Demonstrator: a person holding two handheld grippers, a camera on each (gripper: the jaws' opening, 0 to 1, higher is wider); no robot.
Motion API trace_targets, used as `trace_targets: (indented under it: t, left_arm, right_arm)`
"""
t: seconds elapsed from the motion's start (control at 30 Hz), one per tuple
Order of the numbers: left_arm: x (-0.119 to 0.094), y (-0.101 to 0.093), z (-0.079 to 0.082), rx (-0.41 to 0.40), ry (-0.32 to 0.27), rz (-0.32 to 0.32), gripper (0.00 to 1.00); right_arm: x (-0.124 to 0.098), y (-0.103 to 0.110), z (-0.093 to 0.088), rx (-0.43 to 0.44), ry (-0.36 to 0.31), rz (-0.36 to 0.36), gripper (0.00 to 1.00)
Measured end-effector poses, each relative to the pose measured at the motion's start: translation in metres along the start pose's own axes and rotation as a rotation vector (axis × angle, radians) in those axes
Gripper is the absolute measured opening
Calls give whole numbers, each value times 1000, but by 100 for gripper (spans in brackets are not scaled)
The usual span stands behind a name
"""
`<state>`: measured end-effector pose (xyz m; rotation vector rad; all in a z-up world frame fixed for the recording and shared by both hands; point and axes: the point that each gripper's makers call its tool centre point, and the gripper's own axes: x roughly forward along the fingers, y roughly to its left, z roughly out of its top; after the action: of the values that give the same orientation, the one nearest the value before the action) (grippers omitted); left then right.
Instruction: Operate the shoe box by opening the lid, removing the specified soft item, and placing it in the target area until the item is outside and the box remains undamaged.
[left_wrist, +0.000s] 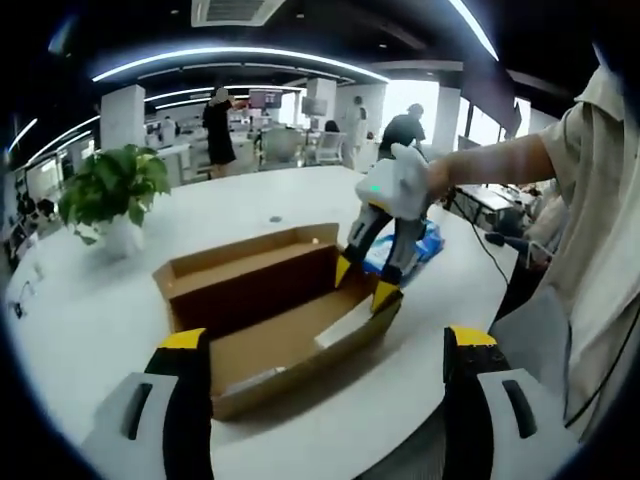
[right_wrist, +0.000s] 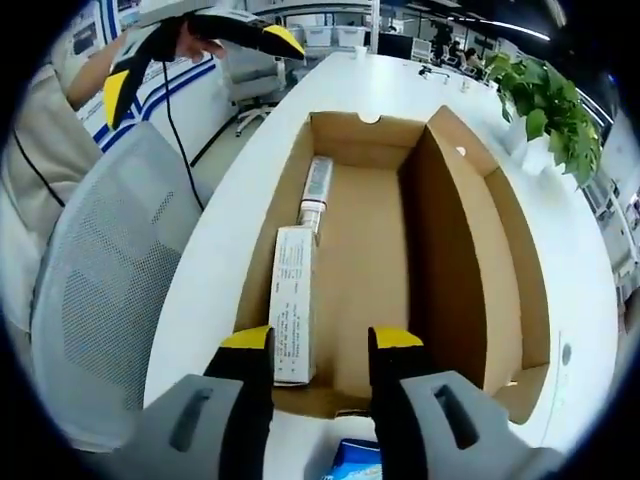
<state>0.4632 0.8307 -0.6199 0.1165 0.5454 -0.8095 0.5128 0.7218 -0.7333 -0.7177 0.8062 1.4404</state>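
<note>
Right claw (right_wrist: 318, 345), jaws spread, hovers over the open shoe box (right_wrist: 380, 230) at mid-frame on the white bench (right_wrist: 240, 200), while the left claw (left_wrist: 330, 350) waits spread, lower frame.

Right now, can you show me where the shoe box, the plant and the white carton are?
shoe box (left_wrist: 262, 345), left gripper view, bare floor.
plant (left_wrist: 112, 185), left gripper view, leaves.
white carton (right_wrist: 292, 305), right gripper view, top face.

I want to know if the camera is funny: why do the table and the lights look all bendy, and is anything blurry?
Left gripper view: the fisheye lens bows the white table edge and ceiling light strips into curves; bright windows wash out the far room. Right gripper view: the shoe box walls splay outward, the mesh chair bulges, and the right gripper looks slightly soft up close.
</note>
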Motion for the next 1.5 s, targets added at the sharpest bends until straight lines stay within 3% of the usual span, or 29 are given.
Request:
trace_targets:
  t: [0.47, 0.67, 1.13, 1.5]
  left_arm:
    - [-2, 2, -7, -10, 10, 14, 99]
    - [-1, 2, -10, -11, 16, 16, 98]
    - [1, 4, -13, -6, 26, 21, 98]
    - [0, 2, -14, -3, 25, 20, 98]
  right_arm:
    - [11, 8, -7, -1, 26, 32, 29]
    - [13, 9, -6, -33, 30, 30, 16]
    - [9, 14, 0, -38, 11, 21, 15]
    - [-2, 6, 10, -37, -23, -24, 14]
